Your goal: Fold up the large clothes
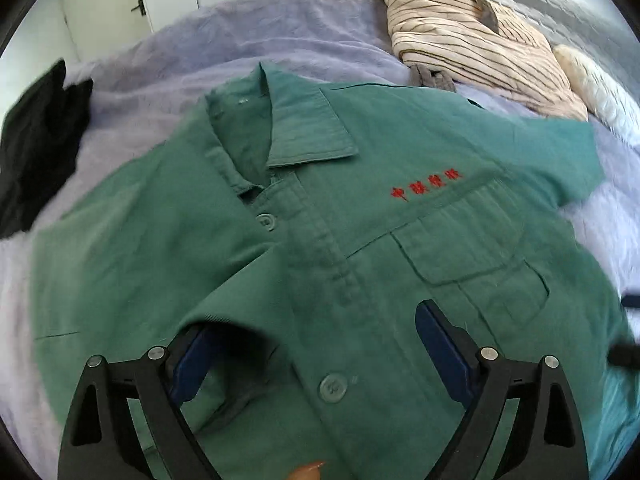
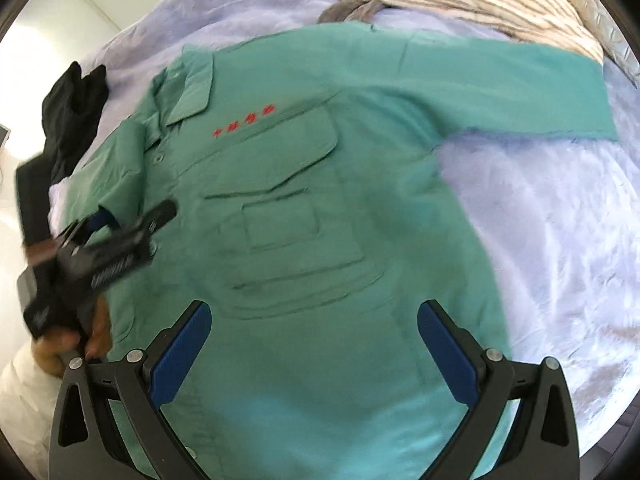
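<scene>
Blue-padded tongs fill the bottom of both views, each pair spread wide with nothing between the pads. Beneath them a green work shirt (image 1: pixel 360 248) lies face up on the bed, buttoned, collar open, with red embroidered characters (image 1: pixel 426 185) above a flapped chest pocket (image 1: pixel 472 240). One short sleeve is folded in over the front of the shirt, and its cuff lies just at the left pad of the left tongs (image 1: pixel 316 344), not pinched by it. The other sleeve (image 2: pixel 540 92) stretches flat out to the side across the bed. The right tongs (image 2: pixel 316 348) hang over the lower front of the shirt, below the pocket, holding nothing. From that side, the left tongs appear blurred over the folded sleeve, with a person's hand (image 2: pixel 76 340) gripping the handle. A pale lilac bedspread (image 1: pixel 168 80) lies under the shirt. A black garment (image 1: pixel 36 148) lies crumpled beside the folded side, and a beige striped garment (image 1: pixel 472 40) is bundled past the collar, near the outstretched sleeve.
</scene>
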Motion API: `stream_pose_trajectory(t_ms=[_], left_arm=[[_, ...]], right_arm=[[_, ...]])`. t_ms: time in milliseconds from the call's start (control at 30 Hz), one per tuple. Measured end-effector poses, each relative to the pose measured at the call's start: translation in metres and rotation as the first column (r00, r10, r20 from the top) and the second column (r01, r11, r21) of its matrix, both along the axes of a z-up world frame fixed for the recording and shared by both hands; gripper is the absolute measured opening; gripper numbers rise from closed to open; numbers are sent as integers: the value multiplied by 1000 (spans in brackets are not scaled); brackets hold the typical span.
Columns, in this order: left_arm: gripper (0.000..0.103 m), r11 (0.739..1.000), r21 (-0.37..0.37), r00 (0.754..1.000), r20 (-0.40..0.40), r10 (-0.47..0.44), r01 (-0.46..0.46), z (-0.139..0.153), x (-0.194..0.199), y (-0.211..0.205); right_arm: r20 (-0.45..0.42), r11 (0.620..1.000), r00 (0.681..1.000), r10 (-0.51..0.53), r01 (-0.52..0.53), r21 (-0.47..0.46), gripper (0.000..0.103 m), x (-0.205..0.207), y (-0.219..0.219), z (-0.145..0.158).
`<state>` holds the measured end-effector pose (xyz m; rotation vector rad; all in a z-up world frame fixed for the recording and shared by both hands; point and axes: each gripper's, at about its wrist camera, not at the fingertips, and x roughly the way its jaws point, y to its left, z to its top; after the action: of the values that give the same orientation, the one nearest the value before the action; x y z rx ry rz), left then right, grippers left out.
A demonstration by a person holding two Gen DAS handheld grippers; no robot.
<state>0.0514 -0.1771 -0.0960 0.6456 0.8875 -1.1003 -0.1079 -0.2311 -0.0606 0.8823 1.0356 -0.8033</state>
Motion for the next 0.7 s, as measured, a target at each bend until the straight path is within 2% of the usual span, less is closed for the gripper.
stream_pose_trajectory(t_ms=[67, 133, 200, 267, 333, 400, 500, 567, 600, 633, 667, 700], left_arm=[[94, 999, -37, 998, 46, 31, -29, 17, 3, 24], [94, 993, -63, 988, 108, 109, -102, 29, 15, 53], [94, 973, -55, 960, 162, 230, -224, 33, 38, 87], [94, 936, -23, 917, 195, 348, -350, 26, 64, 123], [94, 898, 19, 878, 222, 425, -440, 13, 83, 148], [94, 858, 49, 844, 216, 491, -512, -3, 100, 171], [94, 834, 51, 829, 161, 536, -549, -20, 112, 185], [94, 824, 45, 822, 113, 558, -565, -26, 116, 189], [94, 821, 42, 820, 102, 563, -569, -29, 117, 188], [94, 819, 42, 819, 89, 567, -572, -31, 118, 189], [94, 819, 47, 820, 81, 567, -572, -32, 120, 190], [94, 819, 49, 820, 81, 567, -572, -32, 118, 189]], right_arm=[[-1, 1000, 1000, 11, -11, -20, 103, 4, -7, 5], [14, 998, 999, 43, -43, -45, 103, 16, -11, 16], [43, 992, 993, 107, -103, -74, 103, 42, -12, 27], [76, 976, 976, 204, -197, -99, 103, 81, -6, 35], [92, 954, 953, 289, -278, -113, 103, 120, 4, 36], [107, 920, 918, 383, -368, -139, 103, 175, 20, 29], [101, 873, 872, 479, -460, -164, 103, 234, 45, 10], [39, 838, 848, 529, -515, -180, 103, 270, 60, -9], [-20, 822, 839, 544, -538, -189, 102, 285, 67, -21], [-104, 806, 829, 550, -559, -196, 91, 295, 73, -34], [-165, 796, 818, 551, -574, -192, 51, 302, 75, -45], [-158, 797, 813, 560, -581, -165, 39, 302, 73, -51]])
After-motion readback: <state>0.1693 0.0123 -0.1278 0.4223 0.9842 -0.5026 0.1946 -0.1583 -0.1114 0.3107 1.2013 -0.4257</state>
